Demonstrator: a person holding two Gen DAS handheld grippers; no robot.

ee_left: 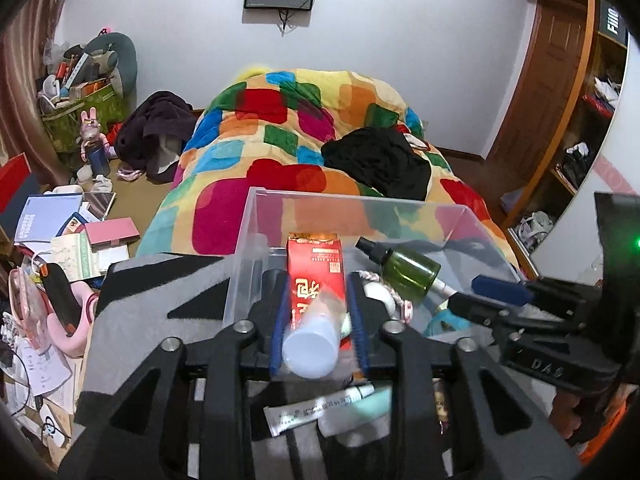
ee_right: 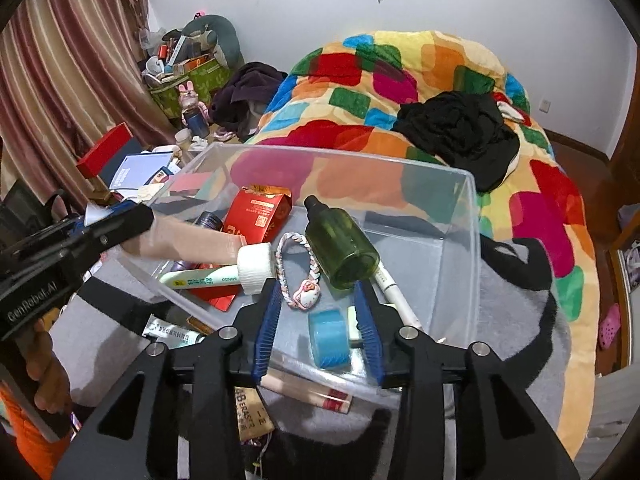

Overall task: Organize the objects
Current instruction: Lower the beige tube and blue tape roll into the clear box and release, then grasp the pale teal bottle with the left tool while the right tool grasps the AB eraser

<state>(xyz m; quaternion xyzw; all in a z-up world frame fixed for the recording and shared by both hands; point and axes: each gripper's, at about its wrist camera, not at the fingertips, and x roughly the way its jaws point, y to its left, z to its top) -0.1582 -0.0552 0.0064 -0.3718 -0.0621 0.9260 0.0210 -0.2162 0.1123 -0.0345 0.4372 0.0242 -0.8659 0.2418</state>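
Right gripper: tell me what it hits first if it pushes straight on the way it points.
Probably the blue tape roll lying in the clear bin, straight ahead of the right gripper and low between its open fingers. Depth is unclear; the bin's near rim might come first.

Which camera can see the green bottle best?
The right wrist view: the green bottle lies whole in the clear box, just beyond the right claw. The left wrist view shows it smaller, off to the side.

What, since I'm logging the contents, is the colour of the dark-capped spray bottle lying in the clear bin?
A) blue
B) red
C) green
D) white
C: the spray bottle lying on its side in the clear bin is translucent green.
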